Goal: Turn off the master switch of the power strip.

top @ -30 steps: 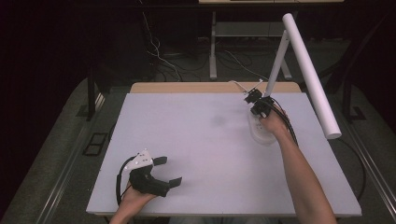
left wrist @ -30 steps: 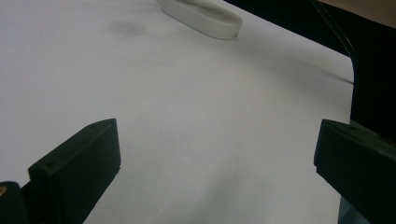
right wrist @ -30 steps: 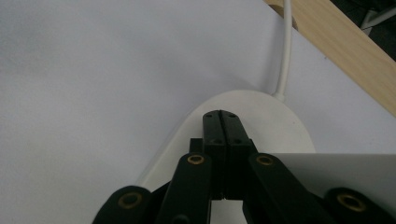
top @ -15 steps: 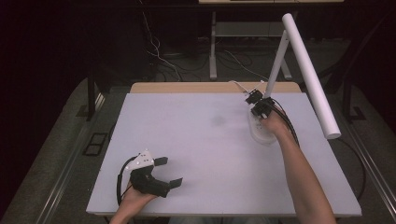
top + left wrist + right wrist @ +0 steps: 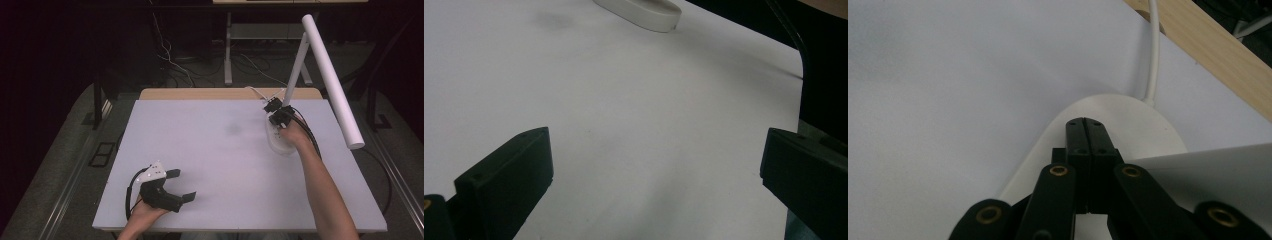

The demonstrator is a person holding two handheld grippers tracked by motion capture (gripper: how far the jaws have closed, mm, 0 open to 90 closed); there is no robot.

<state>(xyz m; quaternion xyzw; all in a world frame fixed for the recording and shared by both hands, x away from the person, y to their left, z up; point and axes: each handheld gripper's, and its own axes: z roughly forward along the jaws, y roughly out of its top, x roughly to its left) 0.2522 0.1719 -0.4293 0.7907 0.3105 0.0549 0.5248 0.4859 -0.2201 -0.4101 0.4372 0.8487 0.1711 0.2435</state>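
Note:
A white desk lamp stands at the far right of the table, with an oval base (image 5: pixel 279 144), a slanted stem (image 5: pixel 295 67) and a long tube head (image 5: pixel 331 80). My right gripper (image 5: pixel 275 113) is shut with nothing between its jaws. Its tips (image 5: pixel 1090 126) point down at the lamp base (image 5: pixel 1143 122) beside the stem (image 5: pixel 1213 170); I cannot tell whether they touch it. Low over the near left of the table, my left gripper (image 5: pixel 182 185) is open and empty. In its own view the left gripper (image 5: pixel 654 170) has bare table between its jaws and the lamp base (image 5: pixel 644 11) far ahead.
The white table top (image 5: pixel 215 150) has a wooden strip (image 5: pixel 200 94) along its far edge. The lamp's white cable (image 5: pixel 1154 50) runs from the base over that strip (image 5: pixel 1213 50). Cables and dark stands are on the floor behind (image 5: pixel 170 55).

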